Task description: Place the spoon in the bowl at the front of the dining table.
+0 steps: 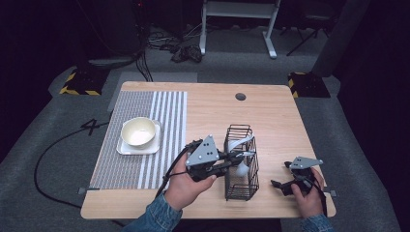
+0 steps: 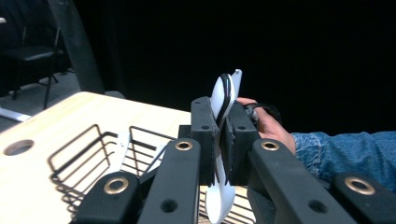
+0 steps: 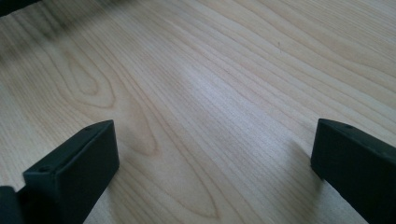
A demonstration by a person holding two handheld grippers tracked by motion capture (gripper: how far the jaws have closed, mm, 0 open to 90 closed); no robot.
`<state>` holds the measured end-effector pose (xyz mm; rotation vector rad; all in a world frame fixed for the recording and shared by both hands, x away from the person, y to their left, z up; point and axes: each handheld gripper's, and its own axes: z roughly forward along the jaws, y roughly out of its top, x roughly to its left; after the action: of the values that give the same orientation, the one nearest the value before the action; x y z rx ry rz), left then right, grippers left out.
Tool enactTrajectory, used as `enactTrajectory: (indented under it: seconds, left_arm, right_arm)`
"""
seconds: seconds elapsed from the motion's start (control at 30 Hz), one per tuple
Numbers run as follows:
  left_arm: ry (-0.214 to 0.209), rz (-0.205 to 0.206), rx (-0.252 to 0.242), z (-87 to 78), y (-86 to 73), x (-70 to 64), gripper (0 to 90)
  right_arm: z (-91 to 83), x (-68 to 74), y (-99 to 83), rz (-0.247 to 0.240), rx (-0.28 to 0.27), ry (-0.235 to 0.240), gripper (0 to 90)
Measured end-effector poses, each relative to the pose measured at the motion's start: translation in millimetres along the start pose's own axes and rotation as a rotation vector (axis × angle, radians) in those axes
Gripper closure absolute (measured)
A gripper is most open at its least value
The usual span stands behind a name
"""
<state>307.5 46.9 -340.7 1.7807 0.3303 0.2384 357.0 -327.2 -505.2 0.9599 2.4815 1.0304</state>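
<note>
the left claw [image 2: 223,140] is clamped on a white spoon [image 2: 221,100], holding it over the black wire basket [image 1: 240,164] near the desk's [image 1: 270,116] front edge. the right claw [image 3: 212,154] sits apart over bare wood by the front right corner

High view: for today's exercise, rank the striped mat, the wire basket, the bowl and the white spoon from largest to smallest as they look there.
1. Striped mat
2. Wire basket
3. Bowl
4. White spoon, clamped in the left gripper over the basket; part of it is hidden, so its full size is unsure.
</note>
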Motion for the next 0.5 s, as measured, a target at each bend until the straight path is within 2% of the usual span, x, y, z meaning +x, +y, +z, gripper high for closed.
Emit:
enactTrajectory:
  seconds: [0.1,0.3,0.5]
  left_arm:
    - [0.03,0.003,-0.018,-13.9,7.5,4.7,84.7]
    - [0.083,0.008,-0.03,-31.0,11.7,9.0,84.8]
    - [0.124,0.0,-0.033,-40.4,10.6,13.9,84.7]
  right_arm:
    - [0.0,-0.1,0.0,0.0,0.0,0.001,0.9]
    - [0.1,-0.2,0.1,0.002,0.001,0.001,0.8]
    - [0.1,-0.3,0.1,0.001,0.001,0.002,0.8]
